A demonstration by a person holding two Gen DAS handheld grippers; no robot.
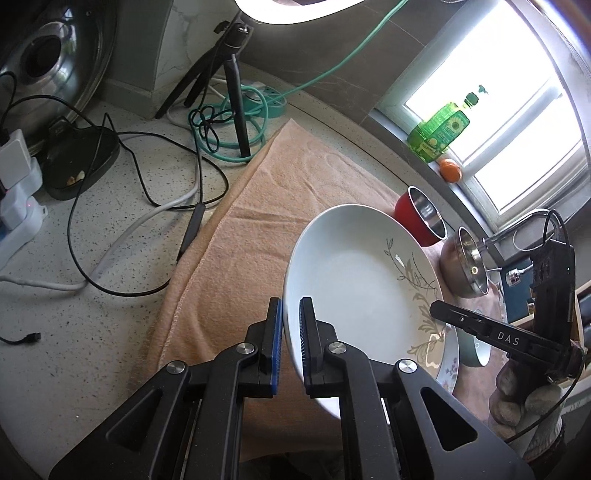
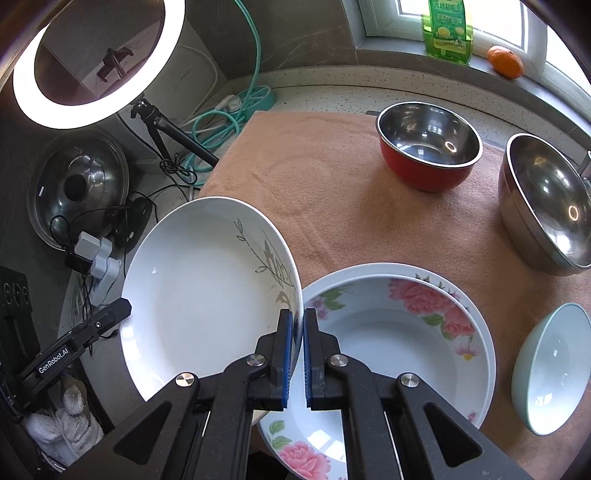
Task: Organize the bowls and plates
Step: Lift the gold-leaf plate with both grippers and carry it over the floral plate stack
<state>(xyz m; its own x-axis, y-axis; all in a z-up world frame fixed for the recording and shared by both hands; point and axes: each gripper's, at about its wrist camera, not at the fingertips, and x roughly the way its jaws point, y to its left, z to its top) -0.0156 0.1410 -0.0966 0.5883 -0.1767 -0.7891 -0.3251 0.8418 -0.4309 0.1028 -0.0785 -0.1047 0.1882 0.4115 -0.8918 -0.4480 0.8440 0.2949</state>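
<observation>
A white plate with a grey leaf pattern [image 1: 354, 280] [image 2: 207, 295] hangs tilted above the peach towel [image 2: 332, 184], held by both grippers. My left gripper [image 1: 291, 306] is shut on its left rim, and in the right wrist view that gripper [image 2: 122, 308] shows at the plate's far edge. My right gripper [image 2: 297, 317] is shut on the opposite rim, also seen as the right gripper [image 1: 443, 314] from the left wrist. Two stacked floral plates [image 2: 388, 332] lie on the towel just below. A red bowl [image 2: 428, 155], a steel bowl [image 2: 550, 206] and a pale green bowl [image 2: 550, 365] stand around them.
A ring light [image 2: 99, 62] on a tripod [image 1: 232, 85], tangled cables [image 1: 140, 177] and power adapters [image 1: 18, 184] crowd the speckled counter left of the towel. A pot lid [image 2: 77, 184] leans there. A green soap bottle [image 2: 447, 29] and an orange [image 2: 504, 61] sit on the windowsill.
</observation>
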